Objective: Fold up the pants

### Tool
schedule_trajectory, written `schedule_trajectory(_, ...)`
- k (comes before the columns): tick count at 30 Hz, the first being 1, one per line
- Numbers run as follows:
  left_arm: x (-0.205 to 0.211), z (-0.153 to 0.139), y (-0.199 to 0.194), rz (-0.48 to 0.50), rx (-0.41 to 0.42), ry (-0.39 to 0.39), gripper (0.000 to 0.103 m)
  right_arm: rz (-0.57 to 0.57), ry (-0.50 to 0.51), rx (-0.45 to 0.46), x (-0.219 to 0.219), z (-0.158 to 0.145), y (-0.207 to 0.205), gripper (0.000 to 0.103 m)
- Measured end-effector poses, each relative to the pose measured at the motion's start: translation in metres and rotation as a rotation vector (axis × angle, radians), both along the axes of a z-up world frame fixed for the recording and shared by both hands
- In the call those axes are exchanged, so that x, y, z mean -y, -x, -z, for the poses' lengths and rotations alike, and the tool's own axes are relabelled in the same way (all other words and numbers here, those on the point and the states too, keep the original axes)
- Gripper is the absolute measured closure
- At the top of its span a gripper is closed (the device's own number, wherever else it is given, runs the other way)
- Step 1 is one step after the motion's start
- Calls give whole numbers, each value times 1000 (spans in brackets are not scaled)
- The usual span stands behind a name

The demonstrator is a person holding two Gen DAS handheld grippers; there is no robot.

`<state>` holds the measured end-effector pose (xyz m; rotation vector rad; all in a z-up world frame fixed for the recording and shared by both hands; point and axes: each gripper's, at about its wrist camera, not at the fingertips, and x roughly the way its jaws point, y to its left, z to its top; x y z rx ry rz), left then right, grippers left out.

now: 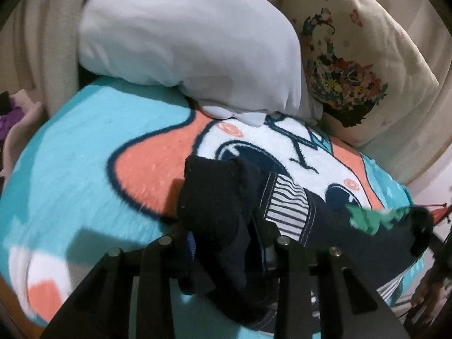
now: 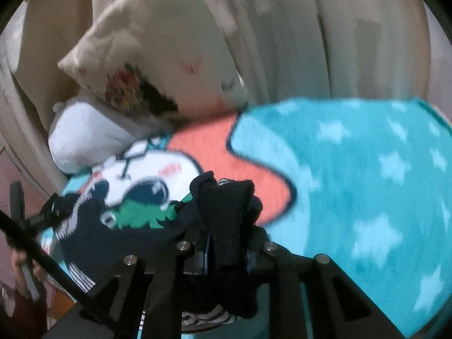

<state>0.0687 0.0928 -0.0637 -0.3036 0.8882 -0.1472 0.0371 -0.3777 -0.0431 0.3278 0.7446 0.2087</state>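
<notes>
The pants [image 1: 226,206] are small, dark navy, with a white striped panel and a green print. They hang between both grippers above a teal, orange and white blanket [image 1: 84,147]. My left gripper [image 1: 226,243] is shut on a bunched dark end of the pants. In the right wrist view my right gripper [image 2: 226,243] is shut on the other dark end of the pants [image 2: 223,212]. The cloth stretches to the left there, with the green print [image 2: 141,214] facing up. Both views are motion-blurred.
A white pillow [image 1: 183,42] and a cream floral pillow [image 1: 353,56] lie at the head of the bed. Cream curtains [image 2: 325,34] hang behind. The blanket with white stars [image 2: 367,169] spreads to the right. A person's hand [image 2: 25,265] shows at the lower left.
</notes>
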Motion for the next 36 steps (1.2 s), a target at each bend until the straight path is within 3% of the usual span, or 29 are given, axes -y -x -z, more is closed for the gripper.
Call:
schedule_trajectory(4, 4, 6, 15, -58, 9, -52, 69, 15, 5, 7, 7, 3, -15, 84)
schedule_trajectory(7, 9, 10, 20, -81, 15, -84, 61, 20, -8, -47, 17, 29, -22, 83)
schedule_trajectory(10, 6, 8, 23, -101, 9, -85, 53, 58, 41, -95, 24, 52, -22, 75)
schedule_trajectory(14, -11, -1, 29, -99, 2, -39, 47, 132, 58, -109, 41, 58, -14, 40)
schedule_trajectory(16, -22, -10, 39, -120, 25, -50, 45, 144, 52, -98, 47, 52, -7, 36)
schedule_trajectory(17, -25, -13, 43, -129, 37, -59, 39, 155, 53, -87, 49, 48, -3, 33)
schedule_trajectory(21, -38, -29, 59, -192, 91, -134, 38, 228, 73, -20, 53, 25, 14, 21)
schedule_trajectory(24, -39, -38, 63, -188, 102, -115, 38, 262, 65, -1, 50, 16, 20, 19)
schedule_trajectory(28, -15, -45, 61, -108, 124, -83, 38, 230, 64, 1, 37, 11, 19, 19)
schedule_trajectory(32, 17, -45, 47, -18, 131, -91, 37, 196, 100, -116, 28, 26, 10, 17)
schedule_trajectory(36, 40, -32, 18, 29, 97, -152, 35, 239, 60, -110, 39, 32, 23, 17)
